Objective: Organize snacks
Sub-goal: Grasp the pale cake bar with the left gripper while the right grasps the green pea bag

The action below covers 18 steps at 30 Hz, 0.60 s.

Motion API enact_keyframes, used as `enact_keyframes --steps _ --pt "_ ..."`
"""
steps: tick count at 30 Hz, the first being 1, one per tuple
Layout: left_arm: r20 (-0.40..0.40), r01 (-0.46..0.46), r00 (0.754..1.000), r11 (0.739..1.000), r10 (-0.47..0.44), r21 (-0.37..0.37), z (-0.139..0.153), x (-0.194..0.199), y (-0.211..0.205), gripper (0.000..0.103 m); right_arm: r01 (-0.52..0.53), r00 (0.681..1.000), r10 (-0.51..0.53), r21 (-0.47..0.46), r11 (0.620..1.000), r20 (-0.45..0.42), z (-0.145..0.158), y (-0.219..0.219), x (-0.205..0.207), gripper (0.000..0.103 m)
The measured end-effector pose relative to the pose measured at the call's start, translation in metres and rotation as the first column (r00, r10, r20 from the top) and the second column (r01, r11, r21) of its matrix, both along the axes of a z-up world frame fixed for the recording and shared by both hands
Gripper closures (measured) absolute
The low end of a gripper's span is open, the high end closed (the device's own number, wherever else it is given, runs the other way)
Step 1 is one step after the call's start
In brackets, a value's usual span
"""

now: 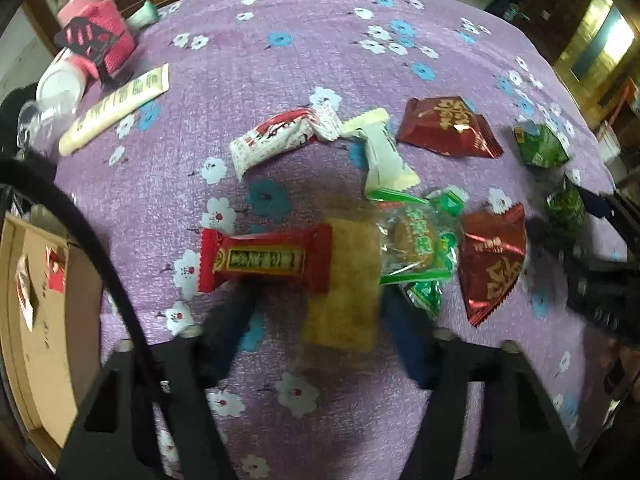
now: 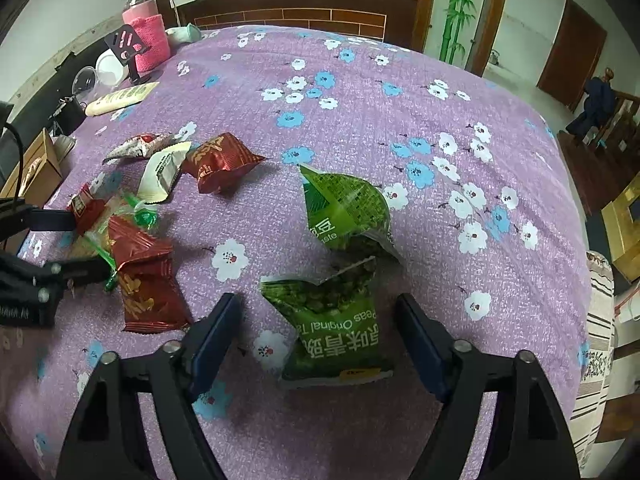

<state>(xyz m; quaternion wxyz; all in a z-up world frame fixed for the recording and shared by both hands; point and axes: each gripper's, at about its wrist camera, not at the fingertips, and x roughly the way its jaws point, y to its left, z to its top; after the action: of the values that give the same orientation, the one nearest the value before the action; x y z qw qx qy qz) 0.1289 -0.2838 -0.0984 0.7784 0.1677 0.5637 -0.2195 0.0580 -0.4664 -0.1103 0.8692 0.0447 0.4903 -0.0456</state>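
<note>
Snack packets lie scattered on the purple flowered cloth. My left gripper is open, its jaws either side of a tan wafer bar, with a red packet lying across its left finger and a clear-green biscuit packet by its right. My right gripper is open around a green pea packet; a second green pea packet lies just beyond. Dark red packets and white packets lie around. The left gripper shows in the right wrist view.
A cardboard box holding some packets stands at the table's left edge. A pink-sleeved jar, a phone stand, a cream tube and clear cups stand at the far left. A striped cloth hangs off the right edge.
</note>
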Motion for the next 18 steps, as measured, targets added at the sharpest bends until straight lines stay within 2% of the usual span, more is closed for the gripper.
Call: enact_keyframes --steps 1,3,11,18 --pt "0.001 0.003 1.0 1.0 -0.003 -0.005 0.001 -0.001 0.002 0.06 0.004 1.0 -0.004 0.003 1.0 0.003 0.001 -0.001 -0.001 0.042" --pt "-0.008 0.005 1.0 1.0 -0.005 -0.02 0.003 -0.002 0.005 0.067 0.005 1.0 -0.005 0.002 1.0 0.002 0.002 -0.002 -0.002 0.047" --pt "-0.021 -0.01 1.0 0.998 0.009 -0.069 0.005 -0.018 0.019 0.068 0.018 1.0 -0.018 0.008 1.0 0.007 0.004 -0.004 -0.013 0.063" --pt "-0.044 -0.022 0.999 0.989 0.016 -0.143 0.007 -0.033 0.047 0.068 0.051 0.999 -0.051 0.017 0.999 0.012 0.004 -0.006 -0.019 0.066"
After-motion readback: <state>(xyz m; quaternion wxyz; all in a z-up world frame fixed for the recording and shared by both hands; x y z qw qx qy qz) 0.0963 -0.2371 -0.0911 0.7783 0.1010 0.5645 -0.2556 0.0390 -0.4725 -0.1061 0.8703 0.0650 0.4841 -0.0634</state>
